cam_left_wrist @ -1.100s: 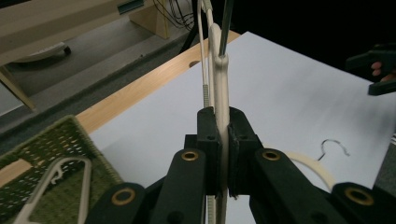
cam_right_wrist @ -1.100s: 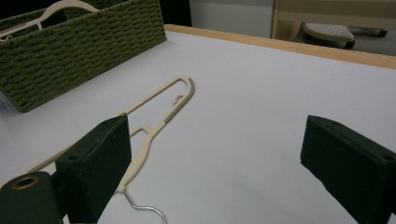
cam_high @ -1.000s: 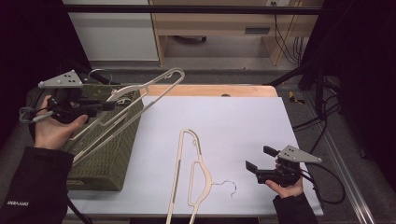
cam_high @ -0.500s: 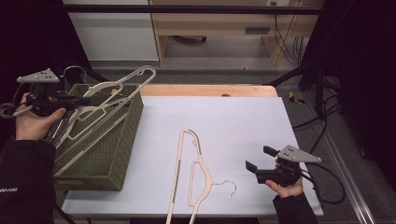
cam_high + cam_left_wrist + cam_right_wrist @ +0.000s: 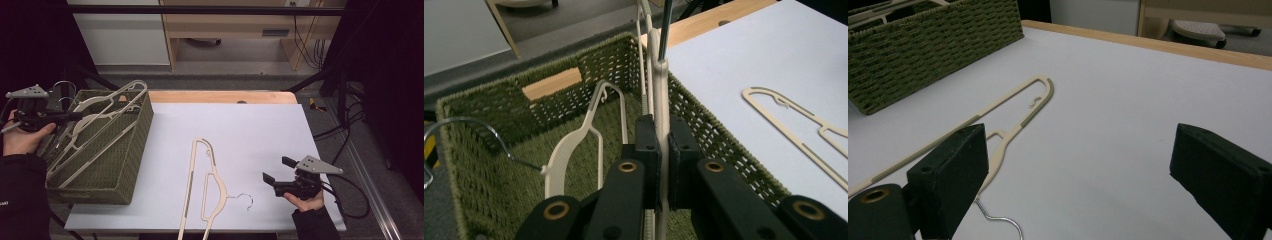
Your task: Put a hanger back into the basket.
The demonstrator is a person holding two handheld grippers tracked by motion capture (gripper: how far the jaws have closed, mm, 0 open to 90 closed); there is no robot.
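Evidently the step in hand is putting a hanger into the basket [image 5: 102, 170]. On the left, the left gripper [image 5: 663, 165] has its jaws closed on the held hanger [image 5: 662, 95], the pads pinching its cream neck just below the metal hook stem, which rises straight ahead of the jaws. In the high view that gripper [image 5: 42, 117] sits at the basket's outer left wall, and the hanger's body slants from the jaws down across the open top, part of it resting on the near rim rather than inside. Below and to the left of the jaws in the left gripper view, a second hanger [image 5: 574, 145] already lies in the basket, its wire hook curling off toward the left wall.

My reading is that the next move calls for lowering and tipping the held hanger until it clears the rim, then opening the jaws once it settles beside the other one.

Further right, the table hanger [image 5: 207, 185] lies flat on the white tabletop [image 5: 260, 130], well apart from the basket. In the right gripper view it [image 5: 1013, 112] reaches away ahead of the left jaw, with its wire hook beside that jaw. The right gripper [image 5: 275, 181] has its jaws wide open and holds nothing, and looks placed to pick up that hanger next.
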